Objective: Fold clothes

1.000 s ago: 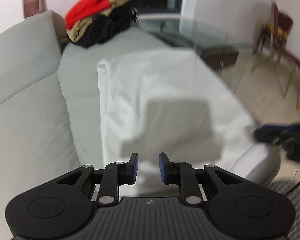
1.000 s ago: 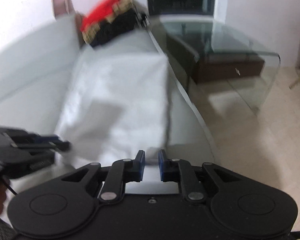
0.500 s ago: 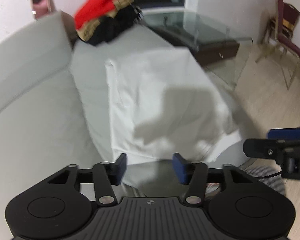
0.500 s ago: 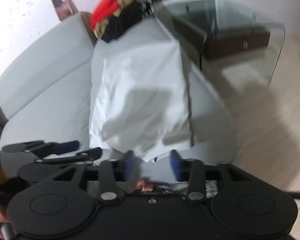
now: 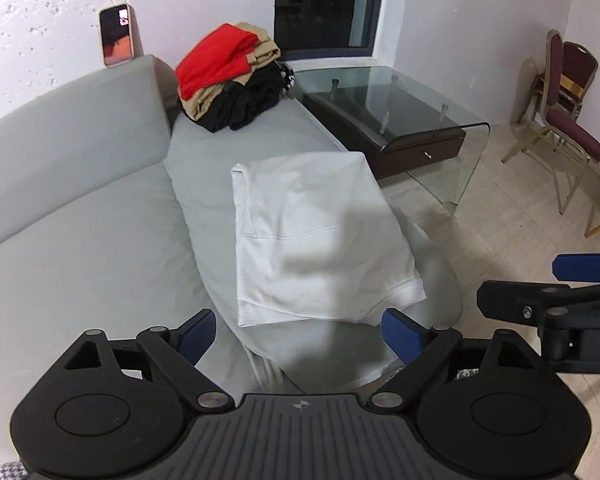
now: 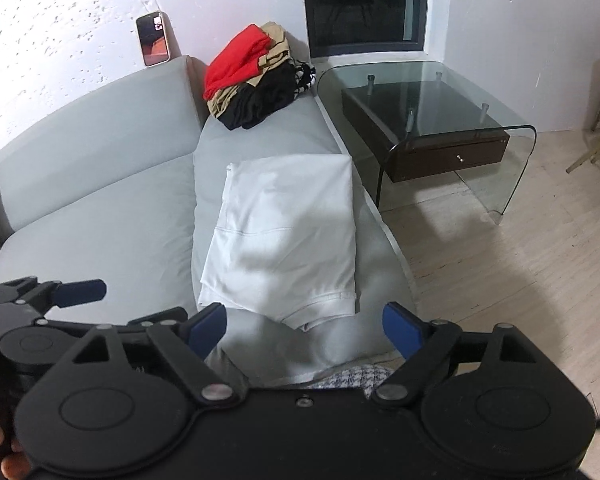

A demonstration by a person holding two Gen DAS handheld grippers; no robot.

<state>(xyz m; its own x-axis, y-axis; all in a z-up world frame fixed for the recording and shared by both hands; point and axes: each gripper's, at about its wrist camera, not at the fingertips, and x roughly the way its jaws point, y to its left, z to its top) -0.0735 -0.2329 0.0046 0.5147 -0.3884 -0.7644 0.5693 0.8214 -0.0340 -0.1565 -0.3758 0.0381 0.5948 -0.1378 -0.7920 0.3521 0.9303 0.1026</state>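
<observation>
The left claw (image 5: 298, 332) and the right claw (image 6: 305, 328) are both opening wide and hold nothing. Above them, in the middle of each frame, a grey sofa (image 5: 80, 216) carries the white garment (image 5: 316, 236) — folded, with a seam across it. At upper right stands a glass desk (image 6: 440, 120); the clothes pile (image 5: 228, 76) lies beyond. A hand at the lower left edge is cut off.
</observation>
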